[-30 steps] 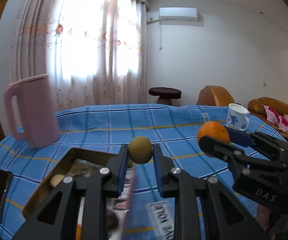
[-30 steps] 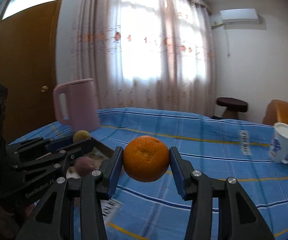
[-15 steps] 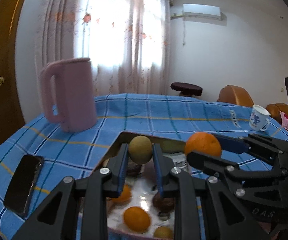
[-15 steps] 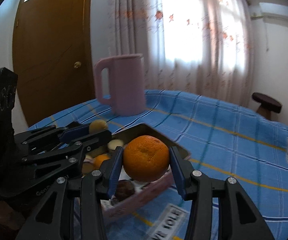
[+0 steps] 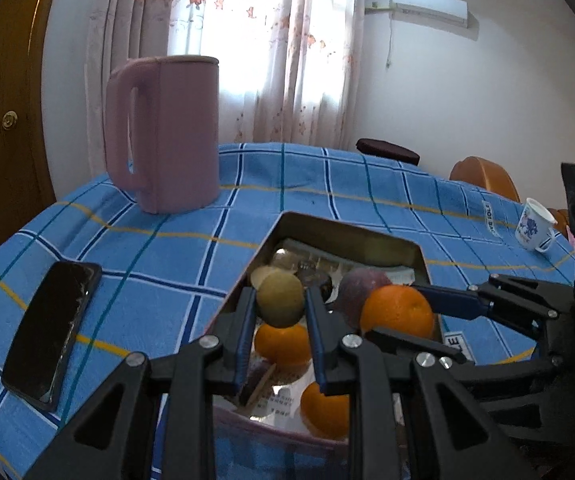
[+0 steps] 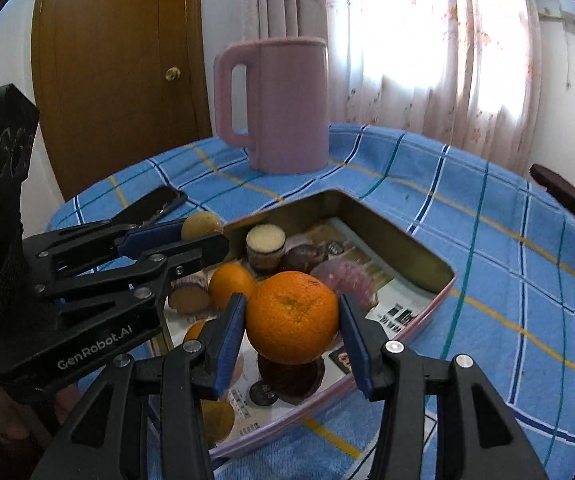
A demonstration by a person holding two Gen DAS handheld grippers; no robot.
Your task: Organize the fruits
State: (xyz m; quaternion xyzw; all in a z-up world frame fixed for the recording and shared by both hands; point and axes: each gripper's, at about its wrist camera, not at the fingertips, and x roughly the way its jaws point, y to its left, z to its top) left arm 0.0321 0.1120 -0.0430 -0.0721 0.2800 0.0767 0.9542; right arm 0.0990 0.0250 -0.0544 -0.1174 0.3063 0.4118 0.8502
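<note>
My left gripper (image 5: 280, 306) is shut on a small yellow-green fruit (image 5: 280, 303) and holds it above the near left part of an open metal tin (image 5: 351, 236). My right gripper (image 6: 292, 318) is shut on an orange (image 6: 292, 316) and holds it above the same tin (image 6: 403, 240). The orange also shows in the left wrist view (image 5: 397, 312), and the green fruit in the right wrist view (image 6: 201, 225). The tin holds several fruits: small oranges (image 5: 281, 344), a purple fruit (image 5: 361, 286) and dark ones (image 6: 291, 376).
A pink jug (image 5: 167, 132) stands behind the tin on the blue checked tablecloth (image 5: 147, 256). A black phone (image 5: 53, 332) lies left of the tin. A white cup (image 5: 533, 229) stands at the far right. The table edge curves close on the left.
Both grippers have moved left and tilted down with their fruits, so that they now hang over the tin. The jug and phone have come nearer in view.
</note>
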